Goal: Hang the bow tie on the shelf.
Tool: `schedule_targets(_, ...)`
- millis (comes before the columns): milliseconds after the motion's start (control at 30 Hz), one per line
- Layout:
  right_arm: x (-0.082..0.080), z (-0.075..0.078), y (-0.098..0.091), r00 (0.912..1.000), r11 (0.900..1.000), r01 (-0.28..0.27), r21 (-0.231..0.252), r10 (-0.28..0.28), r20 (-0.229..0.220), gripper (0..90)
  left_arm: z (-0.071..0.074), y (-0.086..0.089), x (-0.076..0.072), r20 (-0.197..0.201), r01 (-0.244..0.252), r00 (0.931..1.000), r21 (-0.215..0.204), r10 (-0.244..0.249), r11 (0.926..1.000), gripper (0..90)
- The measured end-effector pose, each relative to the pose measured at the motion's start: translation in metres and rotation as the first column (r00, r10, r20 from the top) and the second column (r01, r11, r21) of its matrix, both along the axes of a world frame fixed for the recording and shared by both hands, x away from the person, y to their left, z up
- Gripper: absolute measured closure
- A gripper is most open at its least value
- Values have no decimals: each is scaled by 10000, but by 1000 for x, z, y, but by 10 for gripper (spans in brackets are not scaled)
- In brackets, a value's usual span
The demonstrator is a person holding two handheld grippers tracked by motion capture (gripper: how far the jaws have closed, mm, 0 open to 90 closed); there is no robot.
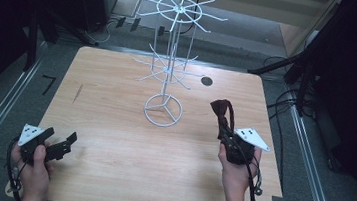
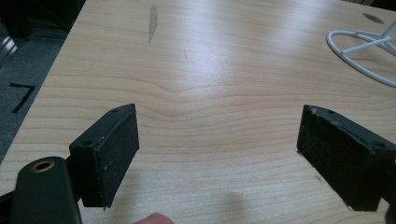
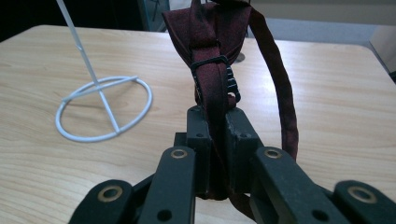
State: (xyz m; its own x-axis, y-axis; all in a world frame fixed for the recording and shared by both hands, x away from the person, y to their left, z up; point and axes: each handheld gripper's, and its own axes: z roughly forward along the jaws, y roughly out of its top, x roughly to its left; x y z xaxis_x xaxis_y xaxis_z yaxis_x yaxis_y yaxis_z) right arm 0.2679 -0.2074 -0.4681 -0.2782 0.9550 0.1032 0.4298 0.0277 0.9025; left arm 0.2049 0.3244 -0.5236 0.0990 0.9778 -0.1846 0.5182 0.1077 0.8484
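The right hand-held gripper is pinching the strap of a dark red fabric bow tie with a black plastic clasp above the pale wood-grain bench, right of a white wire stand, while the left hand-held gripper is hanging wide open, holding nothing.
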Motion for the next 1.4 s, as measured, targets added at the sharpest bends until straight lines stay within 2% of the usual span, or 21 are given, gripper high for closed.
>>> schedule_targets(533,-5,32,19,9952,9991,-429,49,423,884,836,0,1,0,-6,-44,10000,-66,44,10000,136)
schedule_targets(900,-8,46,33,9892,9968,-781,158,755,1255,836,0,1,0,-5,-55,10000,-66,55,10000,136)
schedule_targets(1133,-11,60,44,9814,9937,-1113,115,1081,1584,835,0,0,0,6,-62,10000,-69,62,10000,136)
schedule_targets(1400,-12,73,60,9688,9891,-1458,206,1386,2056,835,0,1,0,23,-82,10000,-89,82,9999,136)
